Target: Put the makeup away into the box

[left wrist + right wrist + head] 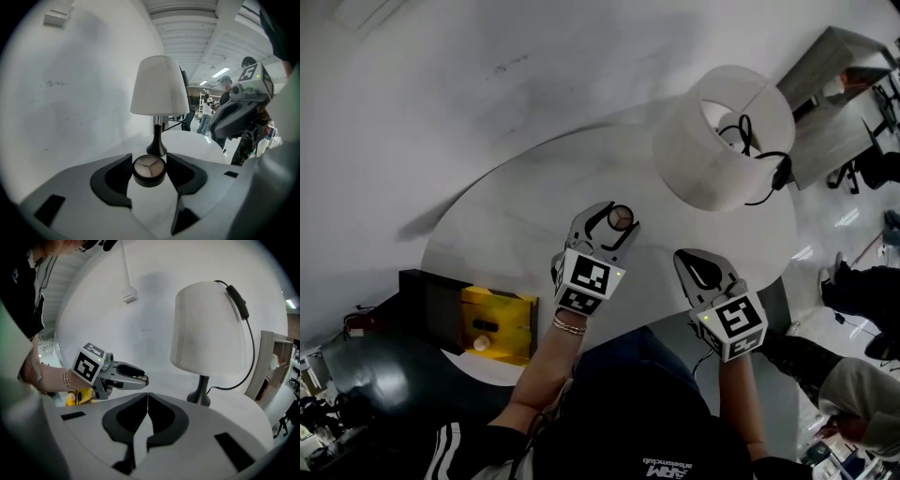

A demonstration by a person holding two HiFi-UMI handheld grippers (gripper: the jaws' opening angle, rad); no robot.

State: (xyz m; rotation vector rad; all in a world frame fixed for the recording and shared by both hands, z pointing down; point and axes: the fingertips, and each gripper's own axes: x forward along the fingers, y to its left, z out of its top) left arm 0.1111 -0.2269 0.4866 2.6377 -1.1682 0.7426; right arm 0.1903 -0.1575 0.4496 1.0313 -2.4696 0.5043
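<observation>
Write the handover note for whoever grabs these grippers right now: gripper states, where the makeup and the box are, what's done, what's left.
Left gripper: shut on the round compact, held above the white table.
Right gripper: shut, empty.
Yellow box: open, at the table's edge on the person's left; one small pale item lies in it, too small to identify.
Done: compact picked up.
Left: carry the compact to the yellow box and release it inside.

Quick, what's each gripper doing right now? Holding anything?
Left gripper: closed on the round makeup compact.
Right gripper: closed, nothing in it.
</observation>
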